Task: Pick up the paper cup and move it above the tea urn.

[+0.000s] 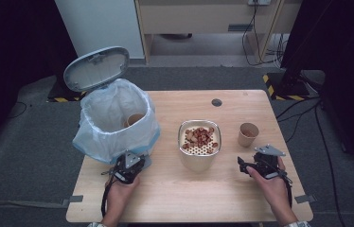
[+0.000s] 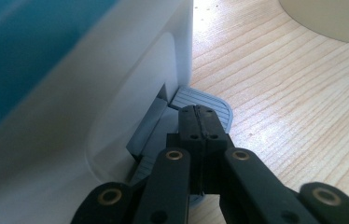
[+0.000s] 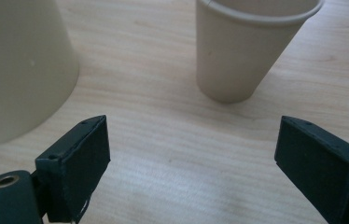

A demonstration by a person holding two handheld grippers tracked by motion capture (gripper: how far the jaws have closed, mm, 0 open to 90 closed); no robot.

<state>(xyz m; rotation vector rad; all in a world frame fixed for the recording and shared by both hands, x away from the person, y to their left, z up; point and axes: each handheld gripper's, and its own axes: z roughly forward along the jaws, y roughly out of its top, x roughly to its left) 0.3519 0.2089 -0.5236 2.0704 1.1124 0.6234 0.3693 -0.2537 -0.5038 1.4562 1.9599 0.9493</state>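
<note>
A pedal bin (image 1: 113,118) lined with a pale blue bag stands at the table's left, its grey lid (image 1: 97,68) raised. A paper cup (image 1: 133,119) lies inside it. My left gripper (image 1: 128,169) is at the bin's base; in the left gripper view its jaws (image 2: 199,119) are shut together, tips resting on the grey foot pedal (image 2: 210,100). A second paper cup (image 1: 248,134) stands upright at the right. My right gripper (image 1: 247,166) is just in front of it, open, with that cup (image 3: 247,51) beyond the jaws (image 3: 191,140) and nothing between them.
A cream container (image 1: 199,142) with a perforated insert holding brown shells or nuts stands mid-table, and its side (image 3: 18,70) rises left of my right jaws. The wooden table (image 1: 165,198) has bare wood near the front edge. Cables and striped floor tape lie beyond the table.
</note>
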